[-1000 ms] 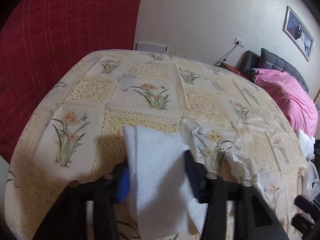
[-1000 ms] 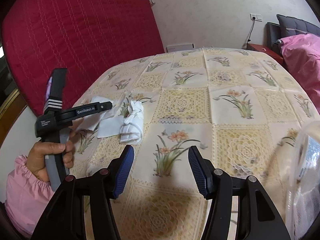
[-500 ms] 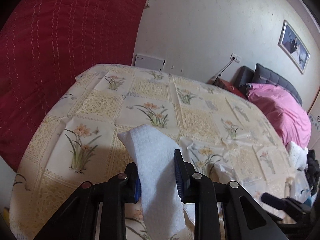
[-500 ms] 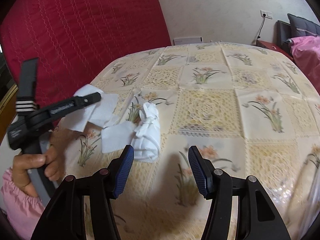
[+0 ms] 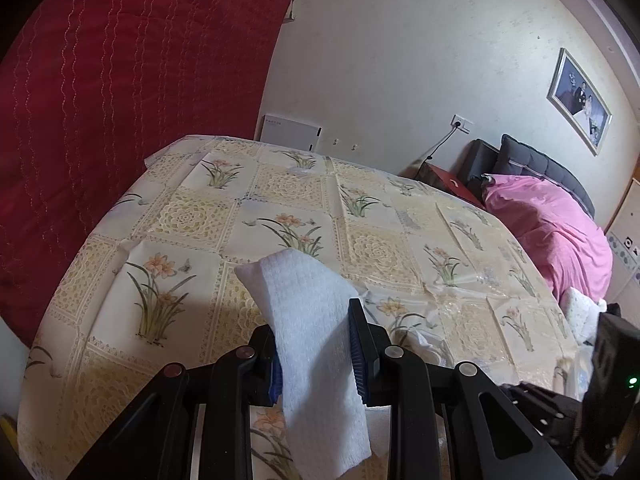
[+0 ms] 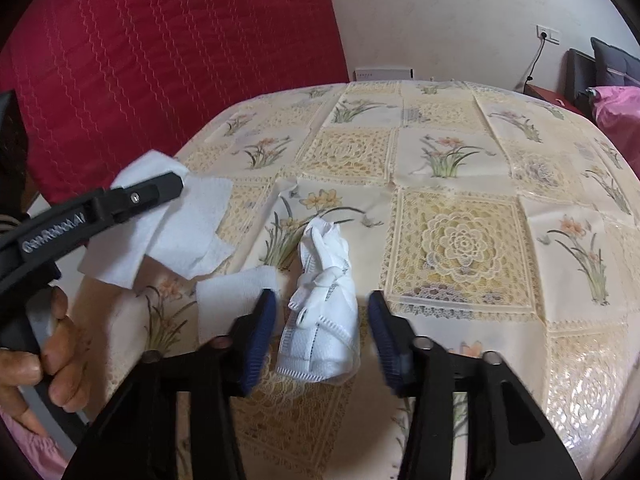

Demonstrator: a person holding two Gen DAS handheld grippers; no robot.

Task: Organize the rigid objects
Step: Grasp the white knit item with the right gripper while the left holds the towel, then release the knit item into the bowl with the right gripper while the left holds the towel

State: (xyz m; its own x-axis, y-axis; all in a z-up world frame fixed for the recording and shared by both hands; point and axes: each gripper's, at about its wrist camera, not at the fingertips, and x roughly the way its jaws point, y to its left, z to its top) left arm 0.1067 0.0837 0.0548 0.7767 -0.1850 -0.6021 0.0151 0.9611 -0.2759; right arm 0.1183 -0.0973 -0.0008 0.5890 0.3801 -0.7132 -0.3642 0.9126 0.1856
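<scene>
Between the closing right gripper (image 6: 322,326), white bundle (image 6: 324,312) lies lengthwise, pointing away.

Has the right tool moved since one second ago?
Yes. The right tool has gone left over the tablecloth, now around the mask, closing.

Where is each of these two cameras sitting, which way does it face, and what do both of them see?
Left wrist: rides the left gripper, looking forward and down across the table; its fingers clamp a white tissue.
Right wrist: rides the right gripper, looking down over a folded white mask between its closing jaws, not yet pressed; the person's left hand shows beside.
Shared: the floral tablecloth, red curtain, pink bedding, and the tissue in the left gripper.
</scene>
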